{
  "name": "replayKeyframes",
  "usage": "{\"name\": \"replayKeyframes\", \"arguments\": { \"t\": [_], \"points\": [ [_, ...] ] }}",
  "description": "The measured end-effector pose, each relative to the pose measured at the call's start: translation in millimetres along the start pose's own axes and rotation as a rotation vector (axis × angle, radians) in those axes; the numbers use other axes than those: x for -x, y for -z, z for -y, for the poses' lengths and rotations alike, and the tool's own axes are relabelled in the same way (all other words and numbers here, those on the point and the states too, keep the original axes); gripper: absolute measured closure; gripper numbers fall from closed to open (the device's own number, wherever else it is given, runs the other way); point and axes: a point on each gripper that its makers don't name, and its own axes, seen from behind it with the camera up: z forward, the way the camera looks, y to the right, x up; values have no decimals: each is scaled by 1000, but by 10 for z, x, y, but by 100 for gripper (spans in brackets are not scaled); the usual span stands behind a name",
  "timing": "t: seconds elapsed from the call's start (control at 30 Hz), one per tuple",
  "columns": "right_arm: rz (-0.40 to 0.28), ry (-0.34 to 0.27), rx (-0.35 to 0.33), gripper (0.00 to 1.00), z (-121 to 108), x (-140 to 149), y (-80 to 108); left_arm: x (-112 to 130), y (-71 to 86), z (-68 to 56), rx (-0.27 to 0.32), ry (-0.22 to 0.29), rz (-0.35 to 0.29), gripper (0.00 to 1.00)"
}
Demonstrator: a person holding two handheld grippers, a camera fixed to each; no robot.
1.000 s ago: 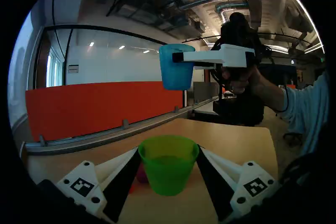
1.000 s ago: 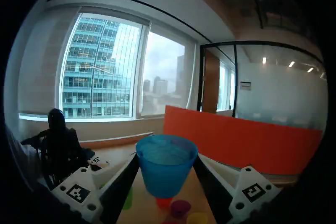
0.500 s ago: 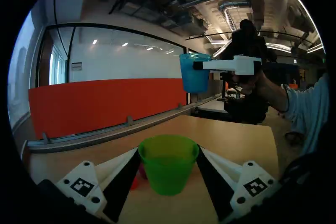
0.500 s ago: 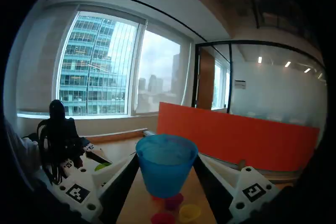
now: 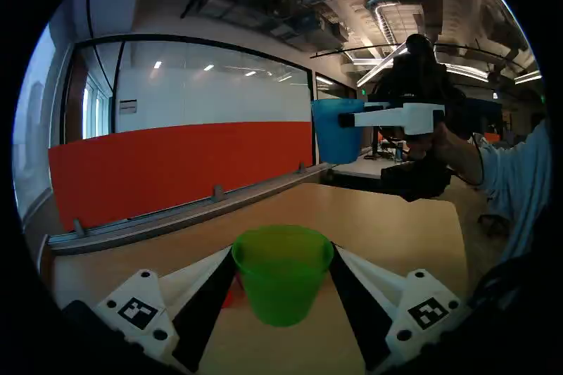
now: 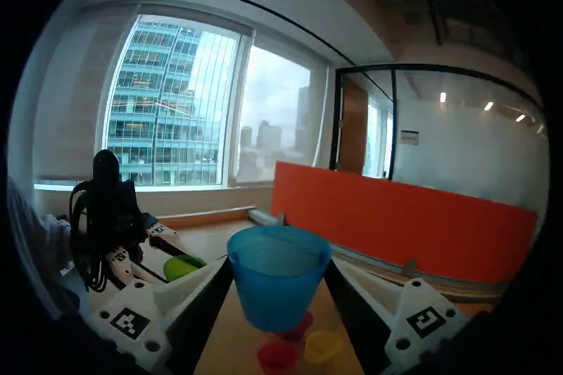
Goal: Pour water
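The left gripper [image 5: 281,257] pinches a green cup [image 5: 283,283] between both fingers, upright and level, above the wooden counter [image 5: 394,220] on the near side of the orange partition [image 5: 176,164]. Whether there is water inside cannot be told. In the same left gripper view the right gripper [image 5: 342,122] is farther off, just past the partition's right end and about level with its top edge. It is held by a hand [image 5: 431,141] with a light sleeve [image 5: 510,178], and its white fingers are clamped on a blue cup [image 5: 335,139] that is upright in the air.

In the right gripper view the right gripper [image 6: 279,266] has both fingers pressed on that blue cup [image 6: 279,290], with the orange partition [image 6: 415,227] running behind it. Below the cup, on the counter [image 6: 229,347] in front of the partition, sit a red cup [image 6: 276,357], a yellow cup [image 6: 321,345] and a magenta cup [image 6: 304,321] — the last partly hidden by the blue cup. The left gripper [image 6: 172,262] shows well away from the partition's left end, the green cup [image 6: 184,267] in its grip
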Motion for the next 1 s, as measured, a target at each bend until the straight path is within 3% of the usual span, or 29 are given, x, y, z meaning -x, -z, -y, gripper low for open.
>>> {"name": "replayKeyframes", "arguments": {
  "t": [0.5, 1.0],
  "points": [
    [131, -39, -86, 9, 228, 581, 96, 251, 32, -12, 18, -10, 81, 12],
    [248, -22, -150, 9, 351, 1073, 115, 571, 23, 10, 25, -24, 188, 12]
  ]
}}
